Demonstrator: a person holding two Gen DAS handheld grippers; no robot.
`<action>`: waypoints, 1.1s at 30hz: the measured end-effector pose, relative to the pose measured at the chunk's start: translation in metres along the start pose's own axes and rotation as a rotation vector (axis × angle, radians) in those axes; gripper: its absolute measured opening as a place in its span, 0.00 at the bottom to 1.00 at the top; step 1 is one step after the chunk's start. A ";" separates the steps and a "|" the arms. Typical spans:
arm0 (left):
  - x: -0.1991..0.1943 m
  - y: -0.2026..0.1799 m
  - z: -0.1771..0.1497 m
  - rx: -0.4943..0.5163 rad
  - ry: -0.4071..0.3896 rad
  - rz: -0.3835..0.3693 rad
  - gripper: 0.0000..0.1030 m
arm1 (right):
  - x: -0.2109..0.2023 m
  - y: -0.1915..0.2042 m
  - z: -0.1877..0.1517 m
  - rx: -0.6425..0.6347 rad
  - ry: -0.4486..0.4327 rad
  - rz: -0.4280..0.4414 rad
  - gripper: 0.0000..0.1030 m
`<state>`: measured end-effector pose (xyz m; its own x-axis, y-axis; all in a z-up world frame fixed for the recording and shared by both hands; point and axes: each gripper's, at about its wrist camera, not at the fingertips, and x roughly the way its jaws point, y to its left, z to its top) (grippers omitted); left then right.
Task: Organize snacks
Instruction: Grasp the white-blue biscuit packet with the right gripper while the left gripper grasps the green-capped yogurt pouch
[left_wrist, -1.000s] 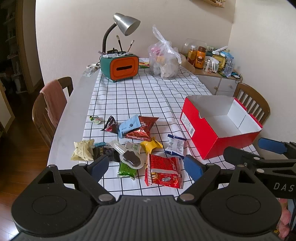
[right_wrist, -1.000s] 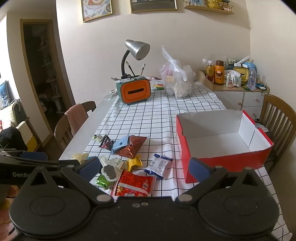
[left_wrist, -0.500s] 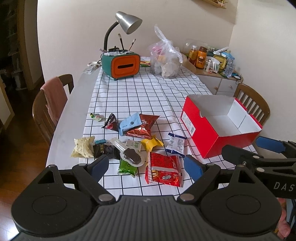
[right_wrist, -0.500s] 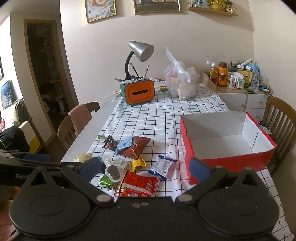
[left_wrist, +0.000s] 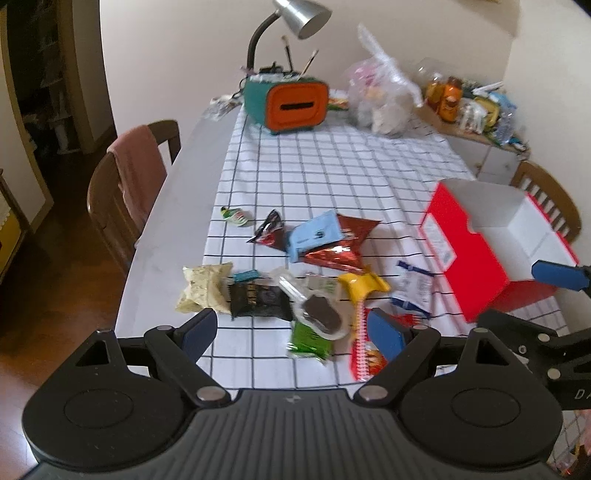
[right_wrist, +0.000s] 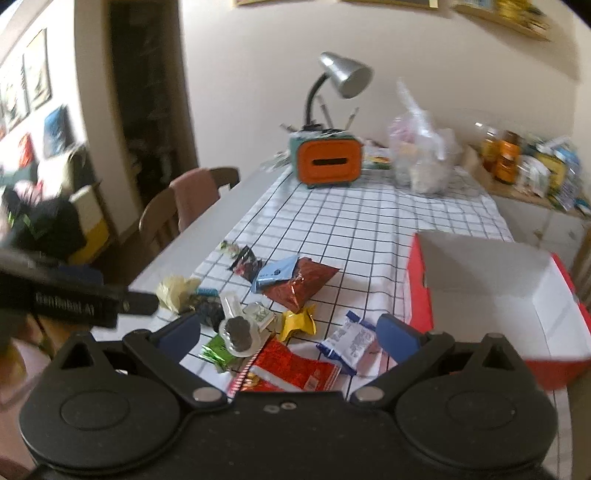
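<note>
Snacks lie scattered on the near-left part of the checked tablecloth (left_wrist: 332, 170), none sorted yet, which I judge means the task is at its start.

Left to right: far left of the pile, a small green-white candy (left_wrist: 234, 216) sits alone, apart from the rest. Near it, the pale crinkled packet (left_wrist: 204, 286) touches the black packet (left_wrist: 258, 300). Then a clear wrapper with a dark cookie (left_wrist: 322, 316) lies over the green packet (left_wrist: 308, 339). Behind these, a dark triangular packet (left_wrist: 269, 232), a light blue packet (left_wrist: 314, 234) overlapping the red-brown foil bag (left_wrist: 341, 245). A yellow wrapper (left_wrist: 362, 284) sits mid-pile. The red striped packet (right_wrist: 295, 369) is nearest, partly hidden by both rigs. The white-blue packet (right_wrist: 349, 339) lies just beside the box.

Left gripper (left_wrist: 291, 330): jaws spread wide, holding nothing, hovering over the near pile, likely lined up to choose a packet there. Right gripper (right_wrist: 288, 328): also released, empty, above the striped and white-blue packets.

Red box (left_wrist: 465, 251) stands far right, open top, white inside bare; probably the target bin, placed close so carries are short.

Overlaps may cause double grabs.

Orange-teal desk organiser (left_wrist: 295, 101), lamp (left_wrist: 303, 13) and plastic bag (left_wrist: 384, 99) sit at the far end, out of the way.
</note>
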<state>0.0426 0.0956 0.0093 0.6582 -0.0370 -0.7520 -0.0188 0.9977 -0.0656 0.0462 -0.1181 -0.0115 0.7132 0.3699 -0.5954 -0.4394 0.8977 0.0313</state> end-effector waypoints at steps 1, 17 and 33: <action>0.006 0.003 0.003 0.002 0.008 0.003 0.86 | 0.007 -0.002 0.001 -0.020 0.007 0.004 0.97; 0.103 0.036 0.080 -0.030 0.114 0.092 0.86 | 0.137 -0.046 0.018 0.081 0.345 -0.057 0.85; 0.194 0.065 0.145 -0.157 0.262 0.099 0.86 | 0.186 -0.075 0.000 0.587 0.459 -0.321 0.68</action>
<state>0.2786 0.1616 -0.0458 0.4311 0.0259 -0.9019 -0.2026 0.9768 -0.0688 0.2121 -0.1163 -0.1248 0.4043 0.0519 -0.9131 0.1981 0.9697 0.1428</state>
